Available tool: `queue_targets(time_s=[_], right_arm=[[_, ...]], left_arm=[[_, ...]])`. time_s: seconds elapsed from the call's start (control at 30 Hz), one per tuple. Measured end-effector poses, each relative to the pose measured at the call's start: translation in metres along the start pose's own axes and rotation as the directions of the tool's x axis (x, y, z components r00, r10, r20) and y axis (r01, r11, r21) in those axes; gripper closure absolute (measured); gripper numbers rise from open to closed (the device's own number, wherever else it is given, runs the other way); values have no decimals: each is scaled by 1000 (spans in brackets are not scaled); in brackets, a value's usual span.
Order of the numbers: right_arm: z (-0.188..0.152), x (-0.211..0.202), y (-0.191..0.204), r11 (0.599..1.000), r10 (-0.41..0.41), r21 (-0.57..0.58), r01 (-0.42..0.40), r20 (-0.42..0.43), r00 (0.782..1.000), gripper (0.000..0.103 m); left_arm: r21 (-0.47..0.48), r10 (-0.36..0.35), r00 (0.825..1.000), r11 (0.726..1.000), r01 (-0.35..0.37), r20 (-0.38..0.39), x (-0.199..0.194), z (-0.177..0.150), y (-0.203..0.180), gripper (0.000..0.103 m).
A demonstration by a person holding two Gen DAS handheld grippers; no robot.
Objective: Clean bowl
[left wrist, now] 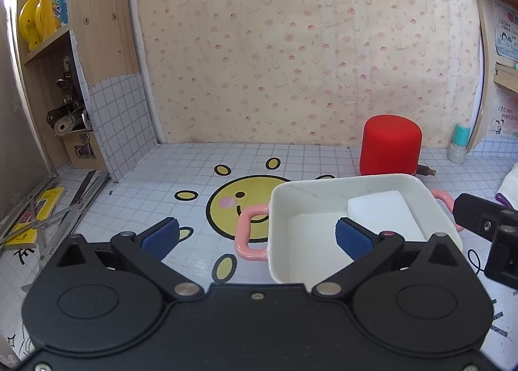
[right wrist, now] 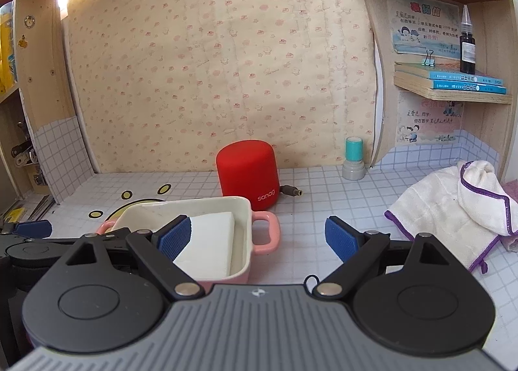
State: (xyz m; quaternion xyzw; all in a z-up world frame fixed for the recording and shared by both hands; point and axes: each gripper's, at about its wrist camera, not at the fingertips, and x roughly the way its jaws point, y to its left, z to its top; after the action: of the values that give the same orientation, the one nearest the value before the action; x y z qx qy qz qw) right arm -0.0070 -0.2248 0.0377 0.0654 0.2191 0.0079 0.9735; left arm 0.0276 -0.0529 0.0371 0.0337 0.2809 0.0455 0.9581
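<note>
- Right now the left gripper (left wrist: pixel 257 238) is spread wide and grasps nothing; its left pad hangs over the tiled table (left wrist: pixel 168 170), its right pad over the near rim of the bowl (left wrist: pixel 285 209).
- Likewise the right gripper (right wrist: pixel 255 236) is released, jaws wide apart, with the bowl's right-hand pink handle (right wrist: pixel 267 231) lying between them; the left pad sits in front of the bowl's inside.
- The bowl, a white rectangular dish with pink outside, rests flat on the table, partly covering a yellow smiley sticker (left wrist: pixel 233 205).
- Inside it lies a white sponge (left wrist: pixel 385 214), towards the bowl's right side.
- Just behind the bowl stands a red speaker (right wrist: pixel 247 173).
- Farther right, a cream cloth (right wrist: pixel 453 202) with purple edging lies crumpled on the table, and a teal-capped stamp (right wrist: pixel 354 160) stands by the back wall.
</note>
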Motion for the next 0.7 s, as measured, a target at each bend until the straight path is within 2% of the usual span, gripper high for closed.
queue_targets(time_s=[0.2,0.33,0.5,0.7], right_arm=[[0,-8,4,997,72,-22,-72,33,997,13],[1,-10,0,992,126,19,-126,32,992,13],[3,-10,-9,952,281,117,-282,26,959,13],[2,-8,-4,974,212,75,-212,9,977,13]], left_arm=[[-24,-15,1000,1000,15,16,-2,-4,3,0],[-21,-20,1000,1000,20,10,-2,-7,4,0],[17,-30,1000,999,30,-8,-2,-14,5,0],[15,-17,1000,1000,16,16,-6,-23,12,0]])
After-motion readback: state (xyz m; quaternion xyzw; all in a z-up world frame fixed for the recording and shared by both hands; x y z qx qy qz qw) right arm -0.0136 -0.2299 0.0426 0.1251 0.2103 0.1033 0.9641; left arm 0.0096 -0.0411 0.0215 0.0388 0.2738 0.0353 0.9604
